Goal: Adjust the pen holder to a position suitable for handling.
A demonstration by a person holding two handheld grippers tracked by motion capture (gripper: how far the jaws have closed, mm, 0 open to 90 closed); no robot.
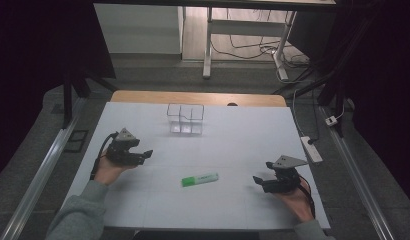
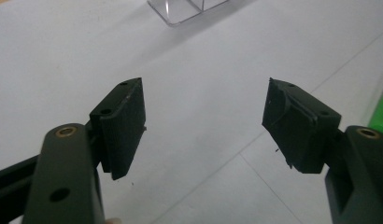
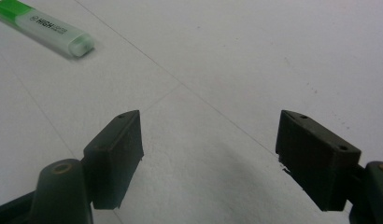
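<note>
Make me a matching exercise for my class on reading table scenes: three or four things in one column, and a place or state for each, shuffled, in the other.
Things:
1. highlighter
2. clear box
3. left tongs
4. right tongs

Places or states:
A. at the far middle of the white table, with compartments
B. open, on the table's right side
C. lying flat, green, between the two hands
D. open, on the table's left side

Pairs: 1-C, 2-A, 3-D, 4-B
</note>
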